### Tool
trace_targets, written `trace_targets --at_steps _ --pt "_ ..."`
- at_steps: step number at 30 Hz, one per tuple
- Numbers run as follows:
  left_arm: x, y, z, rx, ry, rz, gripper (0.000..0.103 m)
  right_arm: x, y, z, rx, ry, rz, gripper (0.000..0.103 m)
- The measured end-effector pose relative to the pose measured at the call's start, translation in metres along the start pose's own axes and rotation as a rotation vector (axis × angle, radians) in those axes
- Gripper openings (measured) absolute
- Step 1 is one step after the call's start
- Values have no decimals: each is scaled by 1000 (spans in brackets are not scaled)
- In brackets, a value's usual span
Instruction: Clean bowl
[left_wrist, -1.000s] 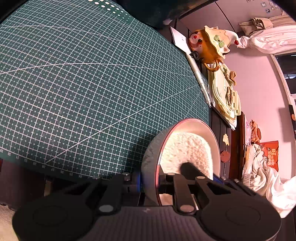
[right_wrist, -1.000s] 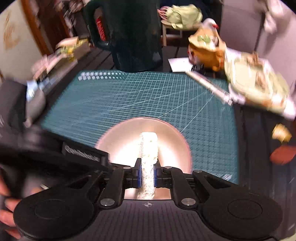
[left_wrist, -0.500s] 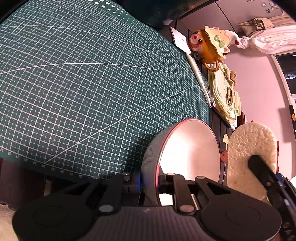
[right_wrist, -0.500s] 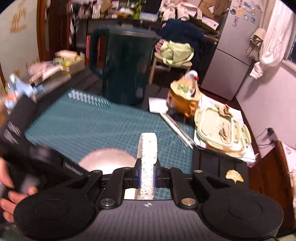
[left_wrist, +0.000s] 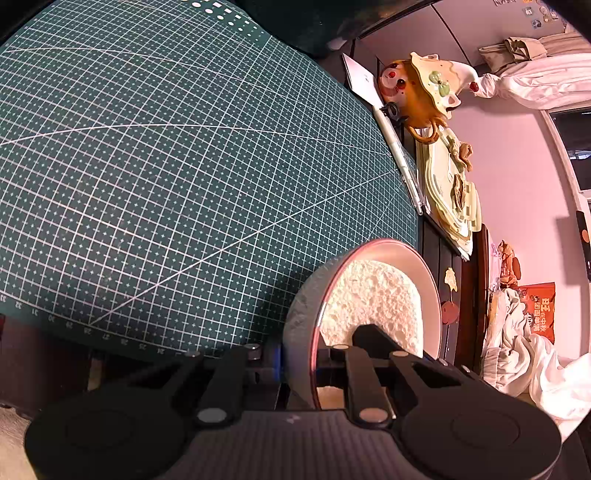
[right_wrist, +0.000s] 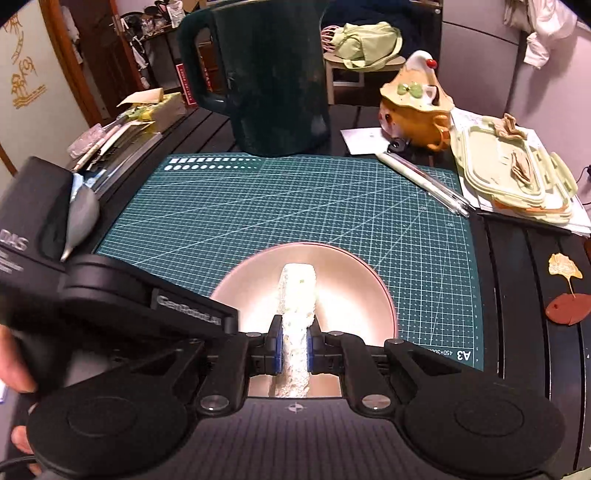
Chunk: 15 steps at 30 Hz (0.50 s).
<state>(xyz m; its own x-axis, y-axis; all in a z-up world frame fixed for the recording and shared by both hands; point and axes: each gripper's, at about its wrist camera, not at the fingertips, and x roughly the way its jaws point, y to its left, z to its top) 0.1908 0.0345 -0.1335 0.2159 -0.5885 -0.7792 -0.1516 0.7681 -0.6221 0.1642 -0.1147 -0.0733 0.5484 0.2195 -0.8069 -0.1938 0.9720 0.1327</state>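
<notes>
- Two grippers are in play, and we've got both of them busy over the green cutting mat (right_wrist: 295, 206).
- Our left gripper (left_wrist: 299, 363) has its jaws clamped on the wall of the bowl (left_wrist: 430, 291), one finger outside on the speckled grey shell, the other inside against the pale lining.
- That bowl is tipped up on its side at the near edge of the mat, its pink-edged rim facing right in the left wrist view.
- From the right wrist view, we see the bowl (right_wrist: 343, 273) as a wide pale dish opening towards us, sitting over the mat's near edge.
- Our right gripper (right_wrist: 294, 349) has its jaws squeezed tight on a white sponge (right_wrist: 297, 295), held edge-on between the blue pads.
- The sponge reaches forward into the bowl; in the left wrist view, its broad porous face (left_wrist: 373, 295) lies against the inner wall.
- The left gripper's black body (right_wrist: 122, 295) crosses in from the left of the right wrist view, with a person's hand just showing at the frame edge.
- Beyond the mat, we can see a dark green jug (right_wrist: 269, 74) standing on the surface, with an orange teapot-like pot (right_wrist: 413, 107) to its right.
- A stack of light green lidded containers (right_wrist: 513, 173) sits on papers at the far right, two pens (right_wrist: 424, 181) beside them along the mat's edge.
</notes>
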Motion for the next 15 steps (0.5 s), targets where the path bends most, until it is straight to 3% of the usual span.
trace_targets --at_steps 2,9,15 --pt "0 0 -1 6 -2 4 16 1 -1 -1 -13 6 -20 10" --pt "2 -6 1 14 -3 7 16 -4 25 -7 -289 -5 -211 10" --pt "3 -6 2 12 -1 7 16 -27 23 2 -336 -51 -265 10"
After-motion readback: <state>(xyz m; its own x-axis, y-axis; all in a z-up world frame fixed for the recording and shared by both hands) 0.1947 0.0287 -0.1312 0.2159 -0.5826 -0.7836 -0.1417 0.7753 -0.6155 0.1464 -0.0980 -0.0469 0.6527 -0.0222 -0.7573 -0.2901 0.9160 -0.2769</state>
